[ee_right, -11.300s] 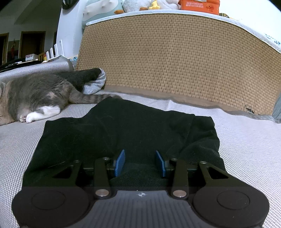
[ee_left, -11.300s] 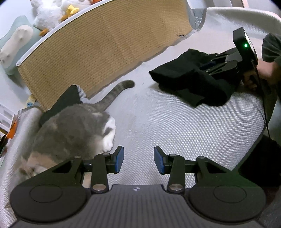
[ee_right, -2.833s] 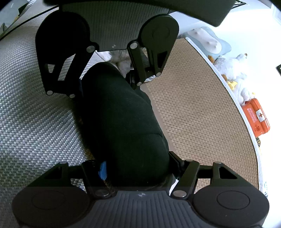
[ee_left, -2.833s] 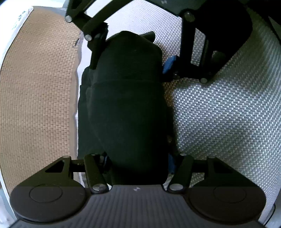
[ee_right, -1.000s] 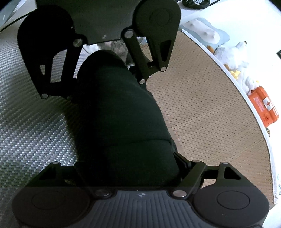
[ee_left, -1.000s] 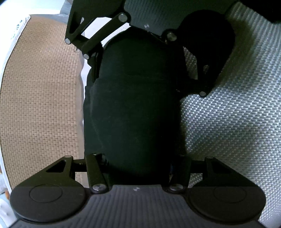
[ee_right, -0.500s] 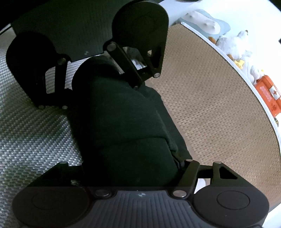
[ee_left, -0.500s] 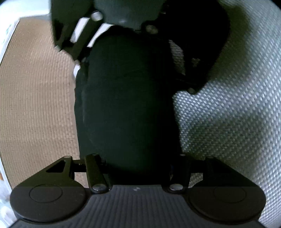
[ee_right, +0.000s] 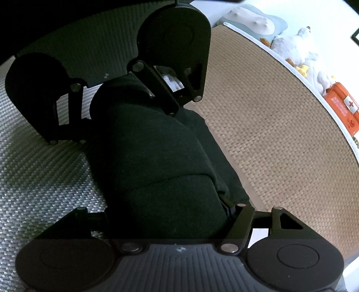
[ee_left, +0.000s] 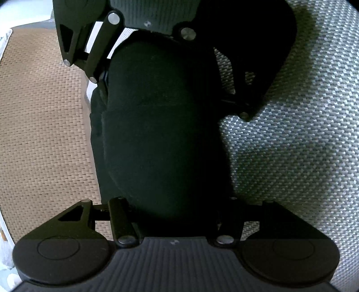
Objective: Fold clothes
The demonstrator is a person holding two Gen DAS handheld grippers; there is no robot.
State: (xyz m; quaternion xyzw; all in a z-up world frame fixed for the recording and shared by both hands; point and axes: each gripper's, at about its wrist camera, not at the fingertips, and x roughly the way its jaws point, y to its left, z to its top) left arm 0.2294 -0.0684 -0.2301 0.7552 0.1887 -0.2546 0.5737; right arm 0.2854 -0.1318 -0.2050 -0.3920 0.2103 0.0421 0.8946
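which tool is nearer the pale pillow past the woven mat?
Left. The left tool grips the black garment at its far end, on the pale pillow side. The right tool, whose jaws have just been closing on the near end, sits farther off.

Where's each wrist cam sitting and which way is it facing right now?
Left wrist: on the left gripper, looking along the folded black garment at the right gripper opposite.
Right wrist: on the right gripper, whose jaws have just been closing on the garment's other end, facing the left gripper.
Shared: the garment, grey woven cover, tan woven mat.
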